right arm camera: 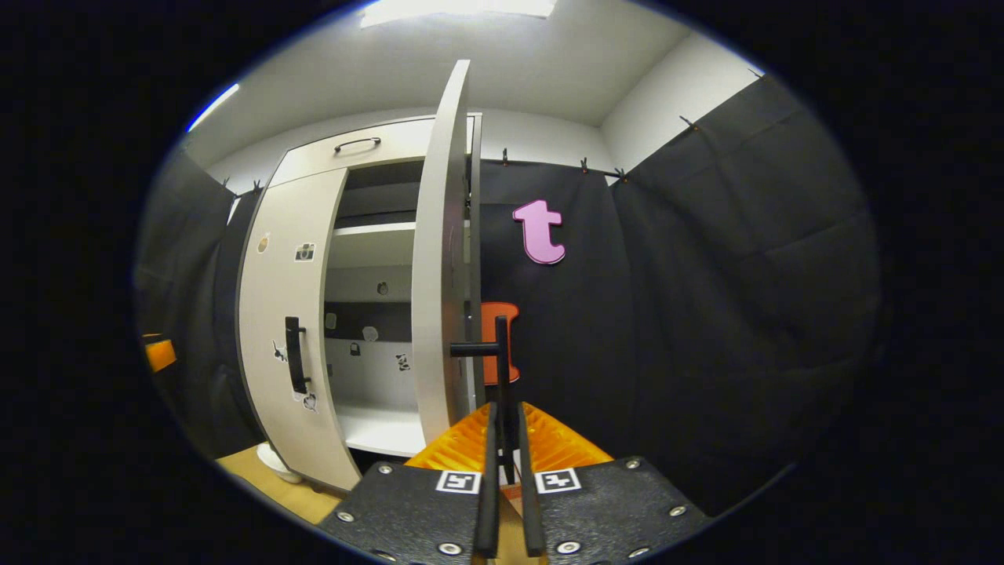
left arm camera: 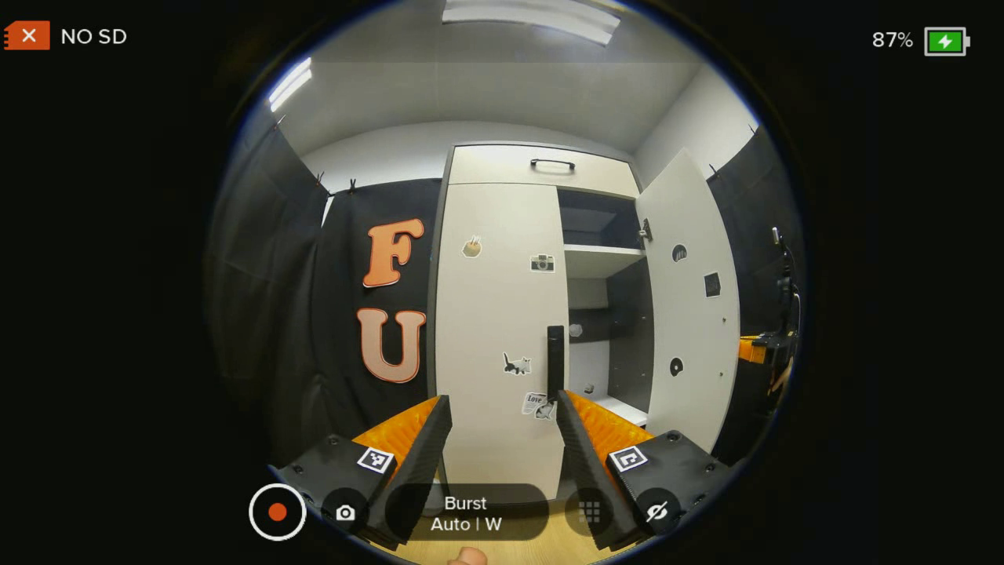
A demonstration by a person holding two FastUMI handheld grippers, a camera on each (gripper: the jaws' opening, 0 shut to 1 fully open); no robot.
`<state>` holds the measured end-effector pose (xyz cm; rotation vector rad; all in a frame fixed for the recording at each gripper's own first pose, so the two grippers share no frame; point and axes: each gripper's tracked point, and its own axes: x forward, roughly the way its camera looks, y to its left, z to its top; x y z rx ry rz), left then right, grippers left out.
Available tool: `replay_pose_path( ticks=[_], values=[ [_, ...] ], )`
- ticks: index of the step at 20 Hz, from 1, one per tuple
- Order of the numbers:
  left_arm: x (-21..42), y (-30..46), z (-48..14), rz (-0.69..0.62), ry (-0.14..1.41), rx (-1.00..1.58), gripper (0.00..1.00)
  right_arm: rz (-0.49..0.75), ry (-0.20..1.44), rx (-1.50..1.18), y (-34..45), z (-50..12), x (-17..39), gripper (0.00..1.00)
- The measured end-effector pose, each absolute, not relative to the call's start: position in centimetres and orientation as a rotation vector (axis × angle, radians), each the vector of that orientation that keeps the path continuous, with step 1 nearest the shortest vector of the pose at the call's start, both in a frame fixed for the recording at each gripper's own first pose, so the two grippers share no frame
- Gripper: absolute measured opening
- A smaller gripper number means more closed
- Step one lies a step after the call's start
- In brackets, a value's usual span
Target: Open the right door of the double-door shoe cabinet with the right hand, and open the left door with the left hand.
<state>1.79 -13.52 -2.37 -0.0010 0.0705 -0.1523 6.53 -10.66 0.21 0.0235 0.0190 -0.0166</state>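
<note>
We record a tall white double-door shoe cabinet standing against the black cloth wall of the booth, with a white top drawer bearing a curved black pull. In the left gripper view, our left gripper points at the cabinet with its fingers spread wide and nothing between them; it is short of the cabinet's flat white left door, which is shut. That door carries several small stickers and a straight black vertical bar handle at its inner edge, seen just above the tip of one finger. The flat white right door is swung well out, showing small dark stickers on its inner face. Behind it we note a white shelf across the upper interior, a dark band on the back wall, and a white bottom board. In the right gripper view, our right gripper has its fingers nearly together, closed on the thin black bar handle of the right door, which we see nearly edge-on and upright. The bar runs down between both fingers; its short black bracket joins the door edge just above the fingertips. The left door and its handle appear farther off. A light wooden floor lies beneath the cabinet.
</note>
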Motion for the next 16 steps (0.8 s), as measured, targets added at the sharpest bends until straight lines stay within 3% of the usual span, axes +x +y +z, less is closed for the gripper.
replay_pose_path(
  ticks=[1,3,5,7,16],
  values=[
    [1.9,-14.0,-2.4,-0.157,0.07,-0.003,0.81,-0.031,0.001,0.029,-11.3,1.1,4.8,0.34],
    [2.1,-14.6,-2.2,-0.163,0.068,-0.004,0.81,-0.068,-0.016,0.031,-12.1,1.8,3.7,0.71],
    [2.3,-15.0,-2.4,-0.173,0.071,-0.012,0.81,-0.085,-0.017,0.024,-12.3,1.8,3.0,0.88],
    [3.0,-16.0,-2.5,-0.181,0.077,-0.022,0.81,-0.074,-0.013,0.022,-12.0,1.8,2.6,0.93],
    [10.0,-20.1,-4.1,-0.201,0.12,-0.018,0.81,-0.07,-0.014,-0.001,-12.7,1.1,1.9,0.93]
  ],
)
